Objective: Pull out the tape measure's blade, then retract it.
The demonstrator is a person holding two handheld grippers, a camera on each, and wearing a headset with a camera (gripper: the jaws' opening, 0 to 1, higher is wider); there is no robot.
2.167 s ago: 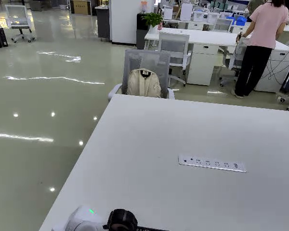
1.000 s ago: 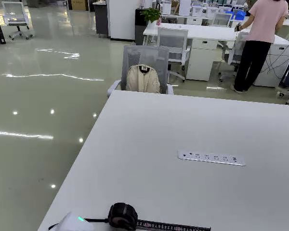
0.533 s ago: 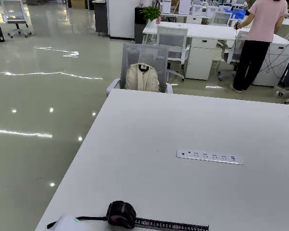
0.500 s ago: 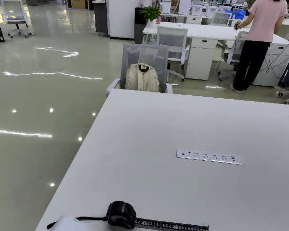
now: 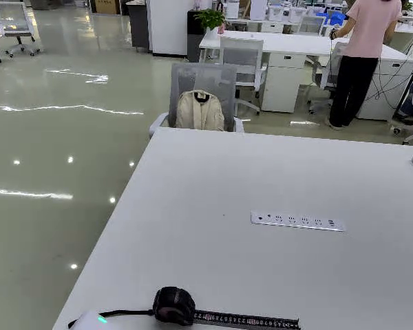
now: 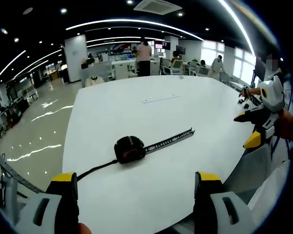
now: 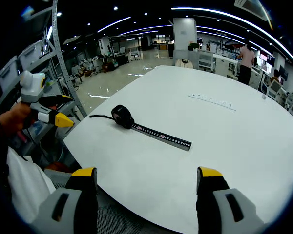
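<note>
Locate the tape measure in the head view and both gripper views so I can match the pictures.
Head view: tape measure at the bottom edge, left of centre, blade out to the right.
Left gripper view: tape measure near the centre, blade running up and right.
Right gripper view: tape measure left of centre, blade running down and right.
Shared landmark: the white power strip, lying beyond the tape measure.

The white desk (image 5: pixel 213 179) carries a flat white power strip (image 5: pixel 297 221) toward 2 o'clock. Beyond its far edge at 12 o'clock, a grey mesh chair (image 5: pixel 203 79) holds a cream jacket (image 5: pixel 199 111). A person in pink (image 5: pixel 358 55) stands at 1 o'clock. A potted plant (image 5: pixel 208 18) sits farther back, and glossy floor (image 5: pixel 55 137) lies at 10 o'clock.
</note>
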